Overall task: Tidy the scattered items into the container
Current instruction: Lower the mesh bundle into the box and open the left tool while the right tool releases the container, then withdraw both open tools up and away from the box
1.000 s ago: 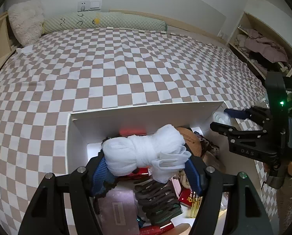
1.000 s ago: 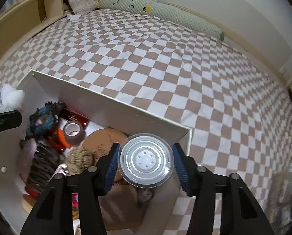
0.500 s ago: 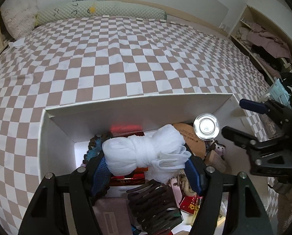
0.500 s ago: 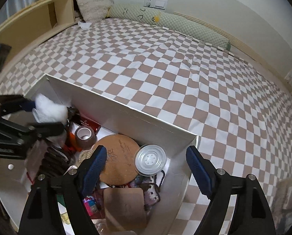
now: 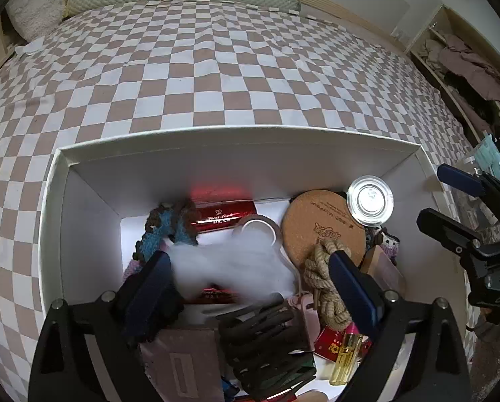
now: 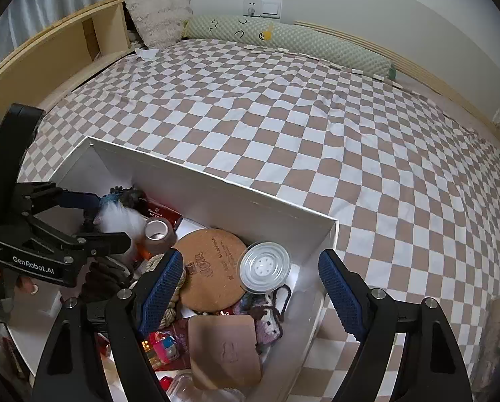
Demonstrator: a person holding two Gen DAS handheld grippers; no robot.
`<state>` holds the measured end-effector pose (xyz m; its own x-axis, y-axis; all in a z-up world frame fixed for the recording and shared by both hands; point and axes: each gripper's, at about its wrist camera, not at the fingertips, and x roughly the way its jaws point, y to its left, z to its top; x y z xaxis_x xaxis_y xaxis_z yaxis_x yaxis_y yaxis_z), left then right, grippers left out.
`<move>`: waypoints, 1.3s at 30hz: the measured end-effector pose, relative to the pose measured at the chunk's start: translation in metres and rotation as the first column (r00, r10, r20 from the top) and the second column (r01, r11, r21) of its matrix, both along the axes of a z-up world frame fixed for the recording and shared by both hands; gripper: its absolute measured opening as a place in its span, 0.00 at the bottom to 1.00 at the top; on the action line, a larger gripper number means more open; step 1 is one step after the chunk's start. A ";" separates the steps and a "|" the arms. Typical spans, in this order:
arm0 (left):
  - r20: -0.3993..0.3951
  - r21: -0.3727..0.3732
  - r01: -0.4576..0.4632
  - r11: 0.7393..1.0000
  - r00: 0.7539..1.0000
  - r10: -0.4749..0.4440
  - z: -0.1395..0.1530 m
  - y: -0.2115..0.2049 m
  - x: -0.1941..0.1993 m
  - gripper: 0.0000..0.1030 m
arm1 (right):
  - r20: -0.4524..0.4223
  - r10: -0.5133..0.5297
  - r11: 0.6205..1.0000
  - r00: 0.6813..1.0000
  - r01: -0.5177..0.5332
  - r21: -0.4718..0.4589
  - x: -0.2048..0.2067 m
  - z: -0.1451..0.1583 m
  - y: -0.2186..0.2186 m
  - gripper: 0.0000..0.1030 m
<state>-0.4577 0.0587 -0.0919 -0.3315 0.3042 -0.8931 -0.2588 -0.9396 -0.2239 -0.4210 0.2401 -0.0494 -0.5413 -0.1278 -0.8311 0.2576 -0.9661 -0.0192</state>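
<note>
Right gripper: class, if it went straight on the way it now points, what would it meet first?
Probably the clear round lid lying on the cork mat in the white box; the open right gripper points down there, though depth is unclear.

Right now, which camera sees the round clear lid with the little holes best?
The right wrist view: the clear lid lies close, sharp, its holes showing, on the cork mat. The left wrist view shows it smaller, near the box's far right corner, with glare hiding the holes.

White bundle (image 5: pixel 229 268) motion-blurred
</note>
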 end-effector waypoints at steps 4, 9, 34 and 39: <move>-0.007 -0.006 0.005 1.000 1.000 -0.005 0.004 -0.001 0.004 0.93 | 0.008 -0.003 1.000 1.000 0.003 -0.006 0.003 0.001 0.000 0.81; -0.016 0.003 0.007 1.000 1.000 -0.007 0.011 -0.002 0.009 0.93 | 0.000 0.000 1.000 1.000 0.000 -0.001 0.009 0.007 -0.001 0.81; -0.122 0.008 -0.038 0.999 0.992 0.039 0.071 -0.018 0.060 0.93 | -0.047 -0.015 1.000 0.999 0.014 -0.007 0.064 0.049 -0.023 0.81; -0.162 0.006 -0.041 0.999 0.986 0.041 0.089 -0.023 0.079 0.93 | -0.083 -0.029 0.999 0.996 0.027 -0.023 0.083 0.063 -0.026 1.00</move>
<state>-0.3783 0.0359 -0.0027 -0.4837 0.2899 -0.8258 -0.2531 -0.9496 -0.1852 -0.3379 0.2138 0.0136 -0.6121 -0.1290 -0.7802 0.2288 -0.9733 -0.0185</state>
